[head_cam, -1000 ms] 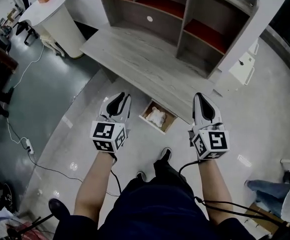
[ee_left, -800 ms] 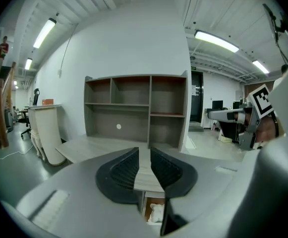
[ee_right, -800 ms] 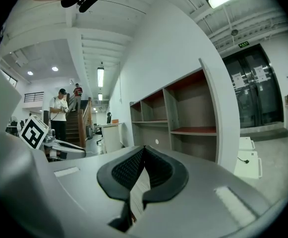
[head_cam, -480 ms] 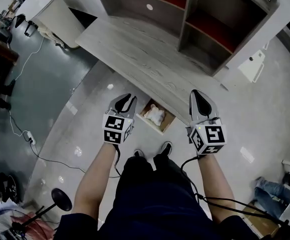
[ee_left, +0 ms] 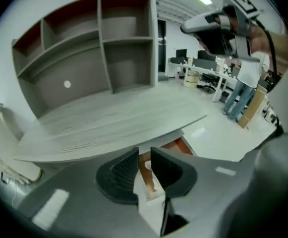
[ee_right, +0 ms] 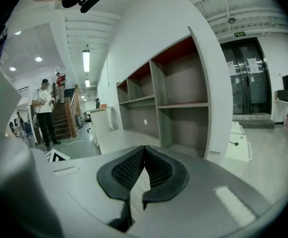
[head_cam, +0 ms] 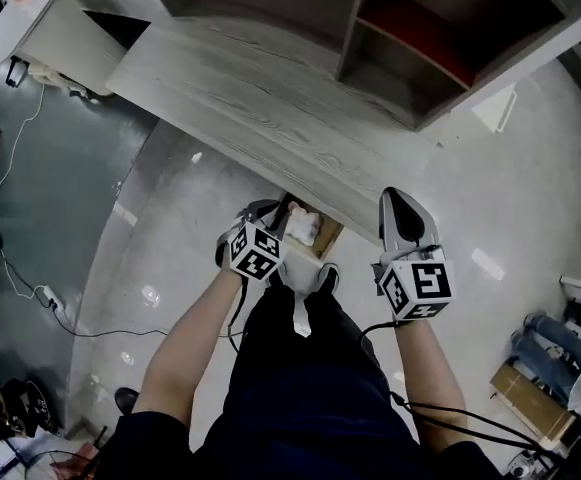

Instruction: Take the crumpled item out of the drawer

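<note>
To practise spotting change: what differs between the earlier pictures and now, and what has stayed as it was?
The left gripper moved forward and right, to the edge of the open drawer, jaws apart, holding nothing. The crumpled item still lies in the drawer; the right gripper keeps its place, shut.

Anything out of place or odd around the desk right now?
Only the drawer under the desk top: it stands open, with a crumpled white item lying loose inside. Nothing looks spilled or damaged.
</note>
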`<state>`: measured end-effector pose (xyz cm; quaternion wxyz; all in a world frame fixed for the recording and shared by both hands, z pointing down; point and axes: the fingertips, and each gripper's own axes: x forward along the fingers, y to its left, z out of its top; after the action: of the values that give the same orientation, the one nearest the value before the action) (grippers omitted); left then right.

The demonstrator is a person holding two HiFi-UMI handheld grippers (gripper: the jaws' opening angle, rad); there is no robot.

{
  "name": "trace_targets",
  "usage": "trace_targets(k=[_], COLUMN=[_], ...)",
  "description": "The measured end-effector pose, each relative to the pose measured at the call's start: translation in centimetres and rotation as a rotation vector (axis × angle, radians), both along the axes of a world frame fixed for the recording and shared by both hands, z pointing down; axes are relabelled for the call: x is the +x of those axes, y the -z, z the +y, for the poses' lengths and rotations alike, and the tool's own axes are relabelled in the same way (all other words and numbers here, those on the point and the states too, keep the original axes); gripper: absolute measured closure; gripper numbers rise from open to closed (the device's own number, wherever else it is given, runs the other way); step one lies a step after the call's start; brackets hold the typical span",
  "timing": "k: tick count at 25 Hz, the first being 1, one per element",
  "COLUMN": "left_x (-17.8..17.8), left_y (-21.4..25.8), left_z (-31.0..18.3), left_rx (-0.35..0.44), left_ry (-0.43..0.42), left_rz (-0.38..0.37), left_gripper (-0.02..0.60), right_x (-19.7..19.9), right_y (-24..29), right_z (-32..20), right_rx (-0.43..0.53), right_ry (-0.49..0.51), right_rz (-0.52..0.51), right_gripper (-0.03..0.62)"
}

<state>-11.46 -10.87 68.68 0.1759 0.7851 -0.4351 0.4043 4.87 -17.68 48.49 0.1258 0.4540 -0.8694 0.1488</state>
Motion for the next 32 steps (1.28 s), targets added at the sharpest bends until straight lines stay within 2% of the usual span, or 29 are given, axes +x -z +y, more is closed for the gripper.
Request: trace_targets(k=[6,10,13,20,23,26,28,32], left_x=[4.1,5.6,5.6,5.7,5.8,6.0,6.1,6.1], left_y=[-6.6,-10.5,-13.3,-16.9,-17.8,-18.1,-17.9,-17.2], left_z=[1.8,3.3,4.1,4.8,4.6,4.3,4.3,4.5], left_rx=[-0.143,-0.268,-0.328,-0.388,-0.399,-0.409,-0.407,-0.386], left_ry=[-0.267,-0.369,-0.424,-0.495,-0.501,-0.498,-0.491,-0.474], left_rz=[-0.098,-0.146,-0.21,-0.329,-0.362,-0.358,-0.339,-0.315], left_gripper=[0.502,0.5,0.5,0.499,0.499,0.507,0.579,0.579], right_x=[2.9,4.3,5.3,8.0,8.4,8.7,8.8,8.6], right_y=[-2.6,-3.8,-4.9,-6.2,-6.7,-7.3,-7.6,-7.4], right_z=[1.0,1.7,2.2,2.8,3.1,3.4,3.7,3.8], right_rx=[-0.059,-0.091,-0.114,-0.143,-0.154,-0.171,-0.177,-0.173], right_ry=[-0.105,-0.138,-0.16,-0.223,-0.237,-0.246,-0.25,-0.241], right_rz=[0.003,0.005,0.013,0.021,0.016,0.009,0.003,-0.002], right_gripper=[0.588,0.588,0.588,0.588,0.588,0.588,0.588,0.588])
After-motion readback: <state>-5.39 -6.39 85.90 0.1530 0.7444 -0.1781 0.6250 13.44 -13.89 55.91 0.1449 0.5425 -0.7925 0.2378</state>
